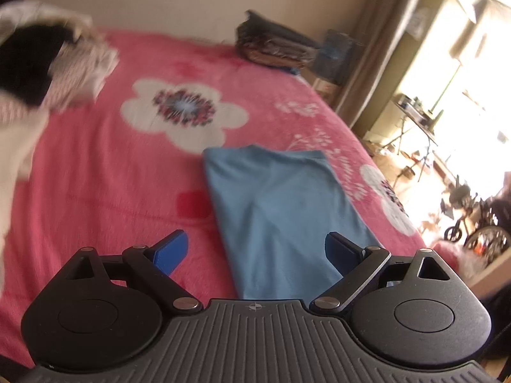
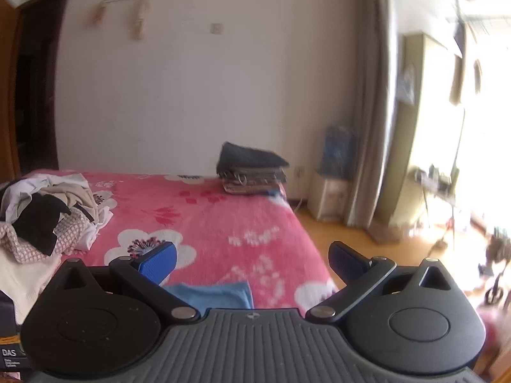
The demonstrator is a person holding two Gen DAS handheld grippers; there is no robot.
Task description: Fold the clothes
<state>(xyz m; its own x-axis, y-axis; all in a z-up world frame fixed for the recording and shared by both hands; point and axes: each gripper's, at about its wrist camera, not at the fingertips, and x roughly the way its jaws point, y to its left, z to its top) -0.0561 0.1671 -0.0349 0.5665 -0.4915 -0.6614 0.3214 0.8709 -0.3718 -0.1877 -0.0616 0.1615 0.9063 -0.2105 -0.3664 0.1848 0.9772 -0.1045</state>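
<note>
A folded blue garment (image 1: pixel 281 210) lies flat on the pink floral bedspread (image 1: pixel 111 166). In the left wrist view, my left gripper (image 1: pixel 255 249) hovers open over its near end, blue pads spread wide with nothing between them. Seen from the right wrist, my right gripper (image 2: pixel 252 258) is also open and empty, raised above the bed, with just a corner of the blue garment (image 2: pixel 217 293) showing below it. A heap of unfolded clothes (image 2: pixel 48 217), white, beige, black and checked, sits at the bed's left side; in the left wrist view the clothes heap (image 1: pixel 48 70) is blurred.
A stack of folded dark clothes (image 2: pixel 252 172) rests at the bed's far right corner by the wall. The bed's right edge (image 2: pixel 313 249) drops to a wooden floor. A curtain (image 2: pixel 373 95), a small cabinet (image 2: pixel 329 198) and bright clutter fill the right side.
</note>
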